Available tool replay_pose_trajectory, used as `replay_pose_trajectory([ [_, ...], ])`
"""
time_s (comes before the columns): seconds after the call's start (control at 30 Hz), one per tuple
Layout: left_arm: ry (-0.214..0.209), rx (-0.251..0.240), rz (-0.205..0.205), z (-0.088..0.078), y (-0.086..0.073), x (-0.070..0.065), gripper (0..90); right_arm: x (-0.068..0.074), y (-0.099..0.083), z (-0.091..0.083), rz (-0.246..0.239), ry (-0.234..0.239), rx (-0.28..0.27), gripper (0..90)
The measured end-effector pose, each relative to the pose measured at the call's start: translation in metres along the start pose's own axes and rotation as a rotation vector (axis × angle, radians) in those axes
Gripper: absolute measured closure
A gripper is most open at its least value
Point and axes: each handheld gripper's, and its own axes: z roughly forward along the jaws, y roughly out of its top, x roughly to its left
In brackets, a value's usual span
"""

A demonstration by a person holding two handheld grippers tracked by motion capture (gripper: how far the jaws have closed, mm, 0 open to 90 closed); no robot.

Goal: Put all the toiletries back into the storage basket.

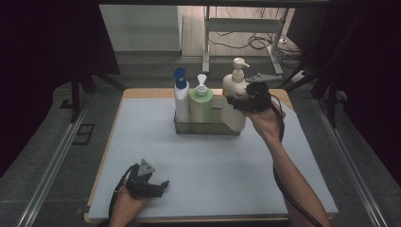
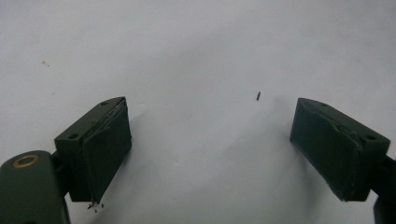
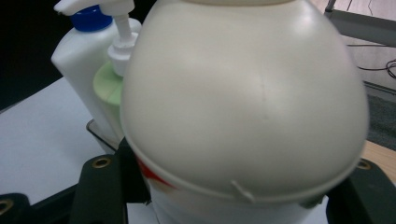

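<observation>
A cream pump bottle (image 1: 235, 90) stands upright at the right end of a clear tray (image 1: 208, 128), and my right gripper (image 1: 232, 101) is shut on its body from the right. Whether its base rests in the tray or hangs just above the rim I cannot tell. In the right gripper view the cream bottle (image 3: 243, 107) bulges between the black jaws. In the tray stand a white bottle with a blue cap (image 1: 181, 101) and a green pump bottle (image 1: 200, 104). My left gripper (image 1: 163, 185) rests low on the mat near the front edge, open (image 2: 210, 144), nothing between its pads.
A pale mat (image 1: 203, 165) covers the wooden table. Behind the cream bottle, the right gripper view shows the blue-capped bottle (image 3: 79, 56), the green bottle (image 3: 109, 88) and a corner of the tray (image 3: 95, 128). A metal desk frame (image 1: 246, 23) with floor cables stands beyond the table.
</observation>
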Motion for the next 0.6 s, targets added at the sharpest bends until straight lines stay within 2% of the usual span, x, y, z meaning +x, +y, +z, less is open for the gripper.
replay_pose_trajectory([
  [0.6, -0.001, -0.001, -0.004, 0.000, 0.000, 0.000, 12.4, -0.008, 0.010, 0.037, 0.030, -0.046, -0.001, 37.6],
])
